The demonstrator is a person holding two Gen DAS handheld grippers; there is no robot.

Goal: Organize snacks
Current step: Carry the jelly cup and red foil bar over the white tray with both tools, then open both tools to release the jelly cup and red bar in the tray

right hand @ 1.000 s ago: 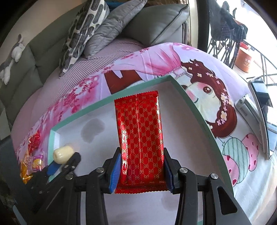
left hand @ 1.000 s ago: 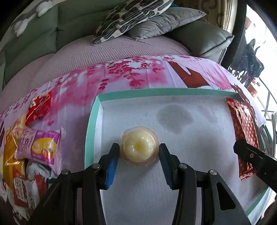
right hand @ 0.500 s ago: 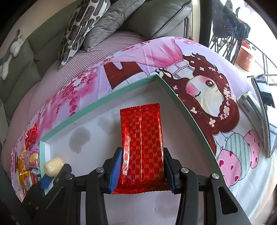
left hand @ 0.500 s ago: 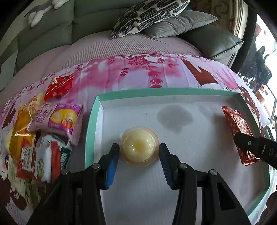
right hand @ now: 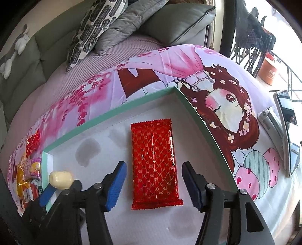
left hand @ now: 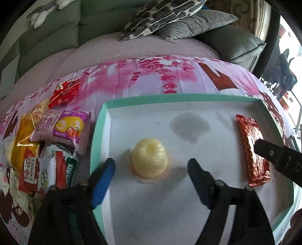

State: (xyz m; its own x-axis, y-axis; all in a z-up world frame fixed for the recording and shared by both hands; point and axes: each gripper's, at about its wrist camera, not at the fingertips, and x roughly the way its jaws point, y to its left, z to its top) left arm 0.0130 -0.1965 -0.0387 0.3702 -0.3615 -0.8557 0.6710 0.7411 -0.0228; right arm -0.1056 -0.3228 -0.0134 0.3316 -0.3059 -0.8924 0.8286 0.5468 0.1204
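Note:
A pale yellow jelly cup stands on the white floor of the teal-rimmed tray. My left gripper straddles it, jaws opening, blue pads clear of the cup on both sides. In the right wrist view a red foil snack packet lies flat in the tray near its right wall. My right gripper is around the packet's near half, jaws opening, pads apart from its edges. The same packet shows at the right of the left wrist view, with a right finger over it.
A heap of snack packs lies on the pink printed cloth left of the tray, among them a purple pack and a red one. Grey stains mark the tray floor. Sofa cushions are behind. A phone lies at the right.
Both grippers have spread their jaws: the left has let go of the jelly cup, the right has let go of the red packet. Both snacks rest on the tray floor.

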